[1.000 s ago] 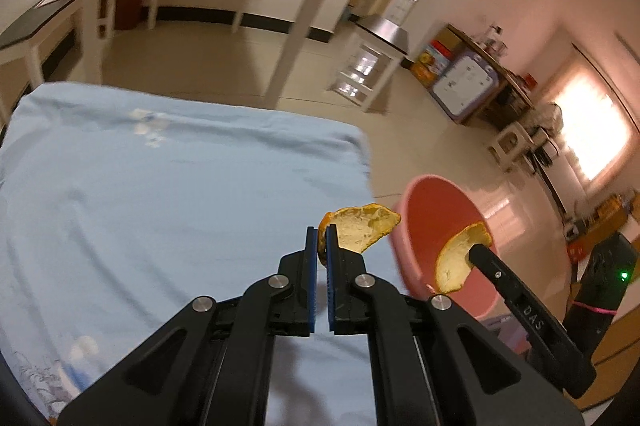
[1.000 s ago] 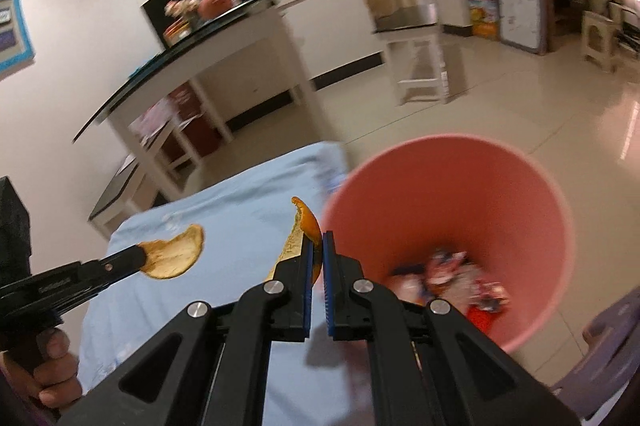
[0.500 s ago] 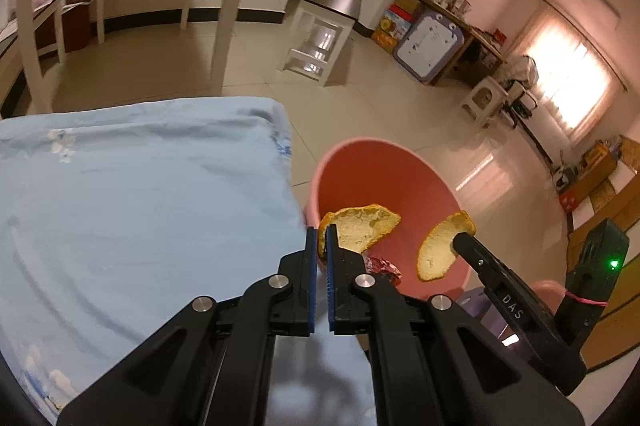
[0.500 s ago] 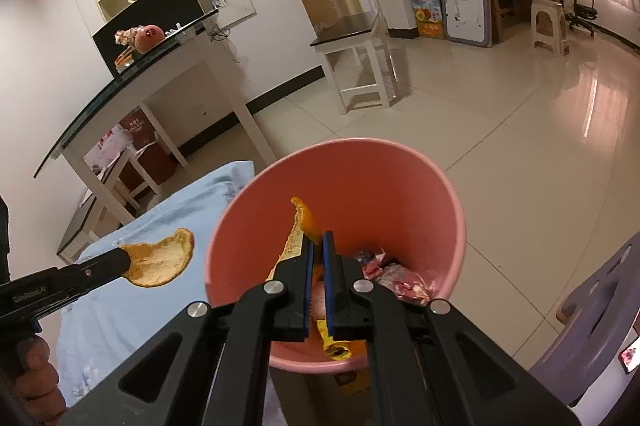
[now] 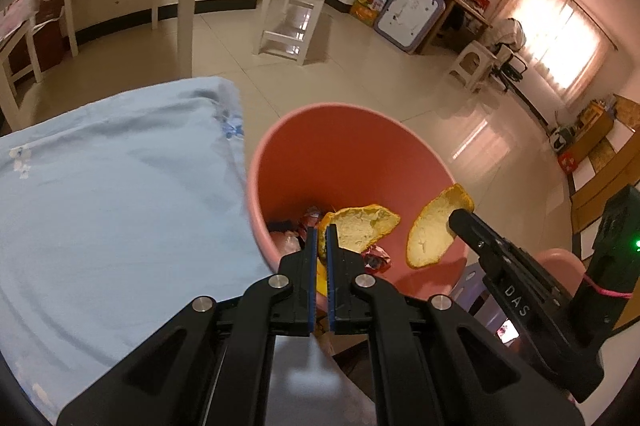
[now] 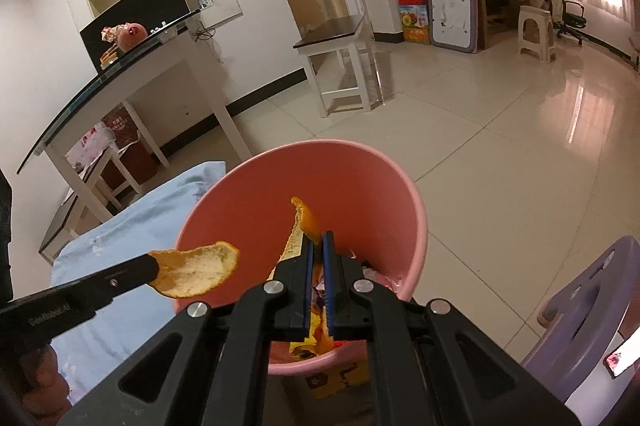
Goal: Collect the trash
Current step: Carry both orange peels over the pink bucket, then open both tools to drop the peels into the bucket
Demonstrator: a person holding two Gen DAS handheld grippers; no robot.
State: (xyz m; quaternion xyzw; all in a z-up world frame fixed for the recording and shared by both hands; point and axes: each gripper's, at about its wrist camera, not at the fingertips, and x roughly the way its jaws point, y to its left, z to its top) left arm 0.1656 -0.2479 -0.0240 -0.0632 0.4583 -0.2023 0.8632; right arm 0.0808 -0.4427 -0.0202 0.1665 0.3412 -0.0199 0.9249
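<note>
Left wrist view: past the blue cloth [image 5: 112,194], my left claw [image 5: 319,232] is clenched on an orange peel [image 5: 362,228] over the pink bin [image 5: 348,130]. To its right, my right claw [image 5: 454,216] pinches a second peel [image 5: 434,230] above the bin's near rim. Wrappers [image 5: 376,258] lie at the bottom.

the pink bin [image 5: 344,154] looks like smooth matt plastic, the light blue cloth [image 5: 120,186] soft and creased. the floor tiles [image 6: 500,130] are glossy; the orange peel [image 5: 362,228] has a rough, pithy inside.
</note>
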